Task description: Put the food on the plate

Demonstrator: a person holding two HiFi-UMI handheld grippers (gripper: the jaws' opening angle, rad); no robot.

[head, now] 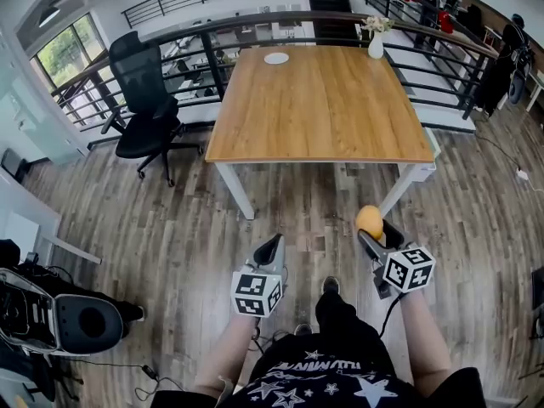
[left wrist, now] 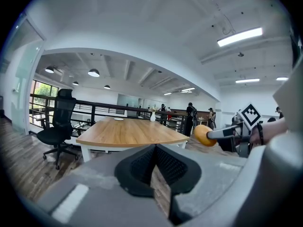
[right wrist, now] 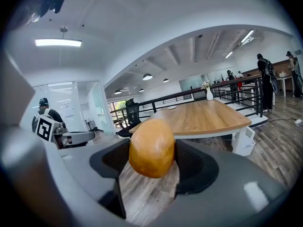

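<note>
golden food (right wrist: 151, 148) clamped in wide right gripper (head: 376, 228); left gripper (left wrist: 154, 162) closed. wood table (head: 323, 109) ahead, plate (head: 276, 58) far side, chair (head: 146, 100) left.

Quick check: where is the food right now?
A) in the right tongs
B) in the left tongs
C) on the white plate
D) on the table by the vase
A: the right gripper view shows the round golden-brown food clamped between the right tongs, short of the table.
</note>
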